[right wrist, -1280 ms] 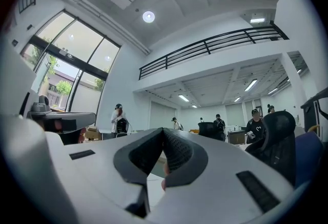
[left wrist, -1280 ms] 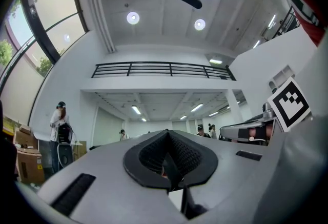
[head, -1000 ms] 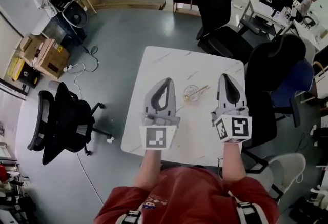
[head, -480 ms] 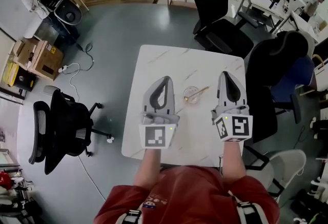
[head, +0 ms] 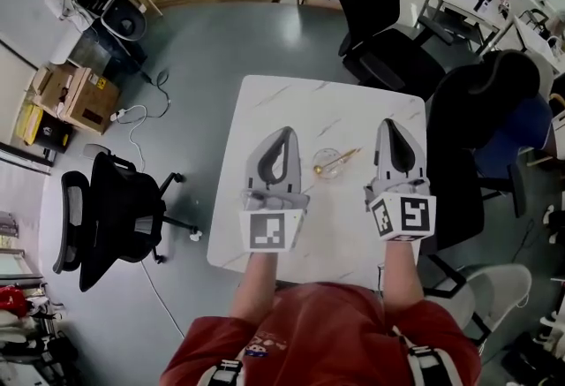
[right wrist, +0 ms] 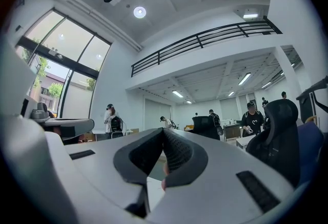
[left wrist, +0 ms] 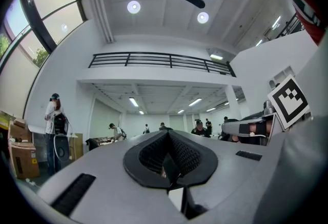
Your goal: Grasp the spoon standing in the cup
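Little has shifted since earlier: my left gripper [head: 283, 139] and right gripper [head: 392, 126], both clenched empty, flank the cup [head: 327, 169] on the table [head: 291, 102]; its spoon [head: 341, 158] leans handle-first toward the right, the nearer one.

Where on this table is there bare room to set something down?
The far half of the table, beyond the cup, is bare; so is the near strip between the left gripper and right gripper. Crowded only mid-table, where cup and spoon sit between them.
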Tool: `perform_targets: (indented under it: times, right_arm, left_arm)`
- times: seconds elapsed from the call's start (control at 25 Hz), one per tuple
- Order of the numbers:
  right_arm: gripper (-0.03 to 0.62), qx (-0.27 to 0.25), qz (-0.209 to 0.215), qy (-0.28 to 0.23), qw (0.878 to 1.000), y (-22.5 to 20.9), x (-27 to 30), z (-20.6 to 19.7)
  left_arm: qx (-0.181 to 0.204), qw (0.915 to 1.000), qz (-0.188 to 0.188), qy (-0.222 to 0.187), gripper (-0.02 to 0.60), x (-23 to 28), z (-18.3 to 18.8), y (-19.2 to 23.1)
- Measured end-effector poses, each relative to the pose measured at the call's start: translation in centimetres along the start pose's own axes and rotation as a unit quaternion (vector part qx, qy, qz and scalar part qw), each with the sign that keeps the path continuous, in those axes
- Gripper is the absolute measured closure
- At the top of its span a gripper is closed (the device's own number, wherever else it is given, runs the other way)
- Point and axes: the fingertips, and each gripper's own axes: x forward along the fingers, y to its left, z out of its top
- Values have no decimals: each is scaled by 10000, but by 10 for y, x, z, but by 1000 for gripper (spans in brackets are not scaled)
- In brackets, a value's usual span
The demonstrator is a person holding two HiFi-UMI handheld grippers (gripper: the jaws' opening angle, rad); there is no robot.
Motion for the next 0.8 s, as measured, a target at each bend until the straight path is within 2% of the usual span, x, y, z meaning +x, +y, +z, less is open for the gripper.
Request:
perform_targets:
  times: [0.48,0.8]
  right_arm:
    - [580,161,-26,182,9997,-19,2,-17]
    - [580,342,167,751,9964,-19,8,-65]
  left_arm:
    - [39,9999,-27,106,572,11,-13,-17]
    - [86,9997,-24,241,572,17,-28,-24]
